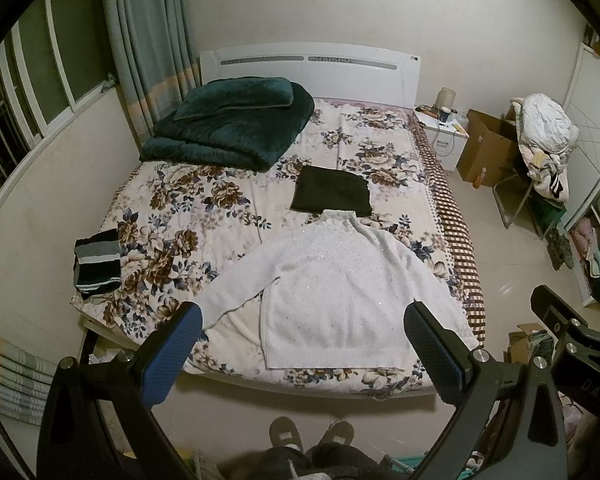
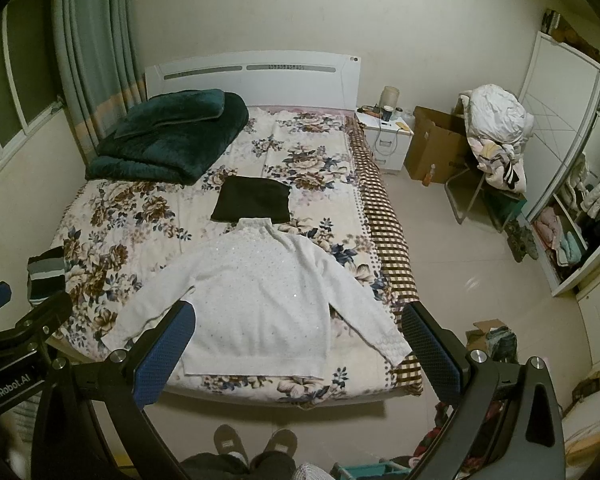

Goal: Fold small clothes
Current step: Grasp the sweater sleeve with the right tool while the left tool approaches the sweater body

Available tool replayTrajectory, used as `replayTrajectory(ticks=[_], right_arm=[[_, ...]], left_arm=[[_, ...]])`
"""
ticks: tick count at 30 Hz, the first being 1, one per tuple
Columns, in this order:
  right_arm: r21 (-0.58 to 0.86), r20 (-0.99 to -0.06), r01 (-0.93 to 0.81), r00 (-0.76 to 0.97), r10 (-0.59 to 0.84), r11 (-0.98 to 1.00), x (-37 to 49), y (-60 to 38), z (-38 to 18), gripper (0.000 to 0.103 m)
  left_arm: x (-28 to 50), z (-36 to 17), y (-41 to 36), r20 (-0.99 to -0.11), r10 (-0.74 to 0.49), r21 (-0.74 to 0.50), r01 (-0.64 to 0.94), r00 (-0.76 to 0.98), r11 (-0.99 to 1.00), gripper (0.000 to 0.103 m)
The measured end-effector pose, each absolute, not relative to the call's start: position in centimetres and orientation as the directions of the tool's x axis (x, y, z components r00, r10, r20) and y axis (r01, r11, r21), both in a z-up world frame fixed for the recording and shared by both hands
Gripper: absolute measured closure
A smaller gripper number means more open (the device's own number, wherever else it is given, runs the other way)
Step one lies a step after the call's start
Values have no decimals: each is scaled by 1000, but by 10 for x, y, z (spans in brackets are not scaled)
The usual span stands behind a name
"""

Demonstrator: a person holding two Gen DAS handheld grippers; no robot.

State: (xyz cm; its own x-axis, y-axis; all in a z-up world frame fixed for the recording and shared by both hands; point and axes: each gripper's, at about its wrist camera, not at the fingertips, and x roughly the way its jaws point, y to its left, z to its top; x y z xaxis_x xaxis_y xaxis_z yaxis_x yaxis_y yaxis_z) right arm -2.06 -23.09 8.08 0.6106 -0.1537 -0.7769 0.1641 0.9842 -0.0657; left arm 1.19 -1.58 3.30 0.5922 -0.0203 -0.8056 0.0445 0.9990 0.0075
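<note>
A white sweater (image 1: 336, 292) (image 2: 260, 300) lies flat on the floral bed (image 1: 188, 216) (image 2: 112, 216), near the foot edge, collar away from me and both sleeves spread out. A folded black garment (image 1: 332, 197) (image 2: 254, 200) sits just beyond its collar. A folded striped garment (image 1: 97, 261) (image 2: 46, 274) rests at the bed's left edge. My left gripper (image 1: 302, 322) hangs open above the sweater's hem, holding nothing. My right gripper (image 2: 298, 320) is open too, high over the sweater's lower half, and empty.
A folded dark green blanket (image 1: 236, 124) (image 2: 172, 136) lies at the head of the bed. A white nightstand (image 2: 384, 140), a cardboard box (image 2: 436, 148) and a chair piled with clothes (image 2: 496, 132) stand to the right. A person's slippered feet (image 1: 312, 434) stand on the tiled floor.
</note>
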Motion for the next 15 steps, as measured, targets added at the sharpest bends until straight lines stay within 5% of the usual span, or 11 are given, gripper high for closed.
replayTrajectory(ticks=[9, 15], right_arm=[[-10, -786, 202, 604, -133, 979, -2, -231, 97, 0], [22, -819, 382, 537, -203, 924, 19, -281, 40, 0]], left_arm=[[49, 39, -24, -707, 59, 77, -7, 705, 997, 0], [95, -21, -13, -703, 41, 85, 27, 710, 996, 0]])
